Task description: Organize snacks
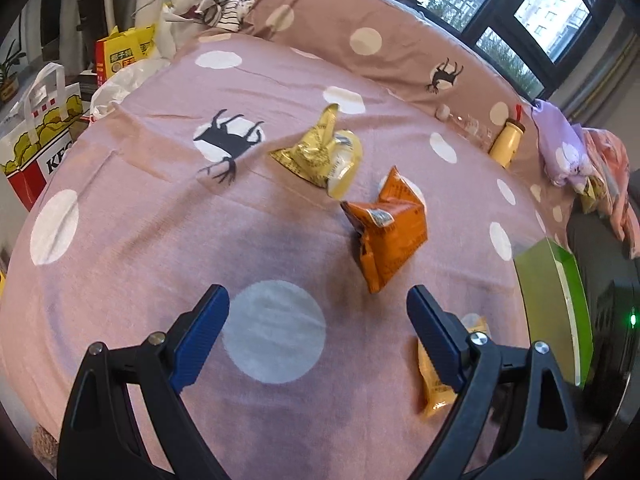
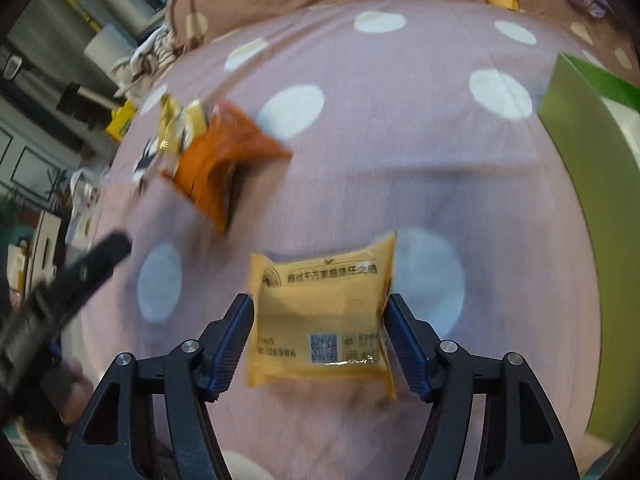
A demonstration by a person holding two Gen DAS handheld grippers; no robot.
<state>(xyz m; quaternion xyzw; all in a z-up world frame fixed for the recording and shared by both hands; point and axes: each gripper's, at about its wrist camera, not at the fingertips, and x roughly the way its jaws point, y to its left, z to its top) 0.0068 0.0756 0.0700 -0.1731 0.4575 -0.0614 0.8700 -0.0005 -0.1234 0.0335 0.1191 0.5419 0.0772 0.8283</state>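
Your right gripper (image 2: 320,344) has the yellow packet (image 2: 320,312) between its jaws, pads pressed against both side edges, so that one reads as clamped and lifted over the bedspread (image 2: 400,140), though the frame's blurry. Your left gripper (image 1: 318,336) is wide apart with nothing in it, hanging above a white dot on the cloth. Two more snacks sit further out on the bed: the orange pouch (image 1: 386,232) and the gold pouch (image 1: 320,152) just behind it, close together, maybe touching. The green box (image 2: 592,200) is off at the right edge of the bed, and I'd guess that's where stuff goes. Handling-wise, these look like light, puffy foil or plastic packs: soft, crinkly, a bit slick, with whatever's inside probably crushable. The yellow one looks flat and pillow-like, so gripping across its width like you are seems fine, just don't squeeze harder than needed or it'll buckle and slide. For the orange one, it's standing up like a little pyramid, so I'd go for the crimped seam or a pinched corner up top rather than the fat middle, where the pads could skid off.
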